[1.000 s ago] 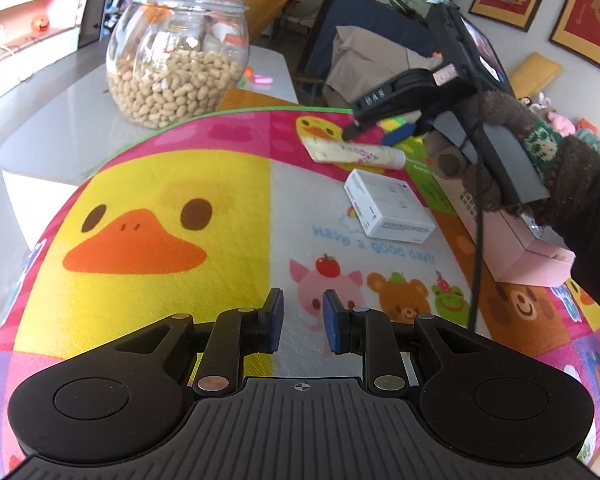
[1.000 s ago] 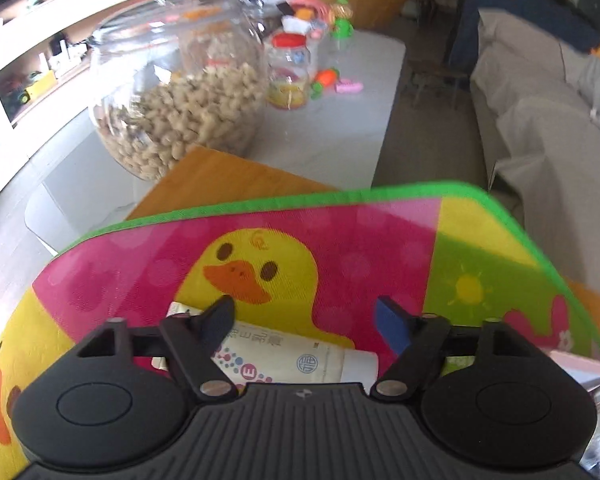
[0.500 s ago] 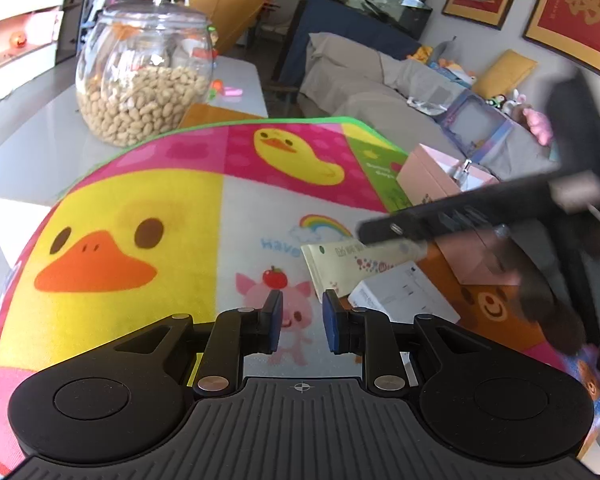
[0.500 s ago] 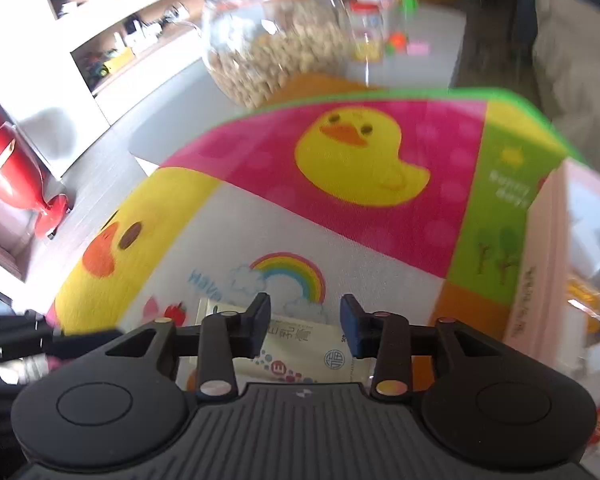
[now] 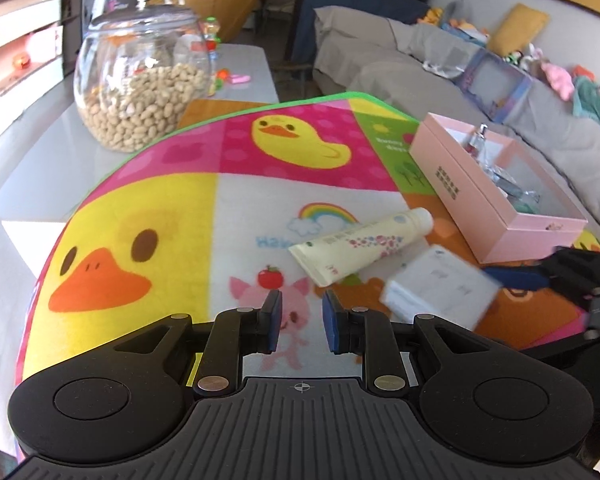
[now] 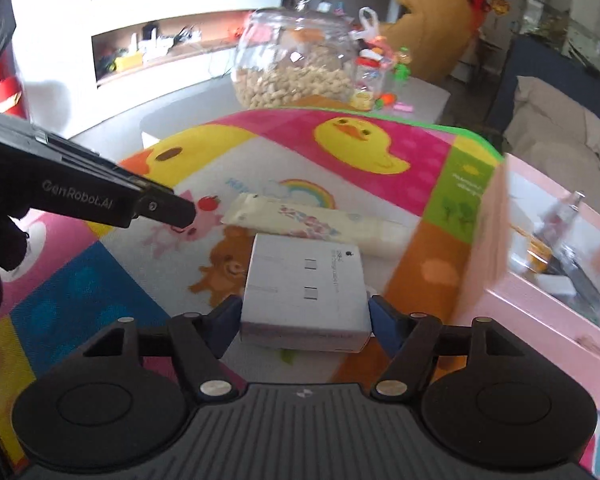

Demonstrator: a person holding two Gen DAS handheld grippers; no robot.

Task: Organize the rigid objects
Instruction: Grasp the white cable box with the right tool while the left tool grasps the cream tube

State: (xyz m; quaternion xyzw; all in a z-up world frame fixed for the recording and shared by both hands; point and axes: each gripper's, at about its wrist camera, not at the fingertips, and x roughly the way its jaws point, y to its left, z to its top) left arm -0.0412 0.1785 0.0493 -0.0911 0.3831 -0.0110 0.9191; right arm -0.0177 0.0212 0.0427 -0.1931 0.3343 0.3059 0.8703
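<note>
A cream tube (image 5: 360, 242) lies on the cartoon mat (image 5: 140, 208), also seen in the right wrist view (image 6: 312, 220). A white box (image 6: 306, 288) sits between the fingers of my right gripper (image 6: 306, 318), which is shut on it and holds it just above the mat; the box looks blurred in the left wrist view (image 5: 440, 288). A pink open box (image 5: 496, 192) with a glass bottle inside stands to the right (image 6: 540, 272). My left gripper (image 5: 300, 320) is nearly shut and empty, hovering over the mat.
A glass jar of peanuts (image 5: 140, 80) stands on the grey table beyond the mat (image 6: 296, 64). Small toys (image 5: 228, 76) lie behind it. A grey sofa (image 5: 440, 56) runs along the right.
My right gripper set the cream tube down on the mat, moved back and closed on the white box. My left gripper barely moved.
</note>
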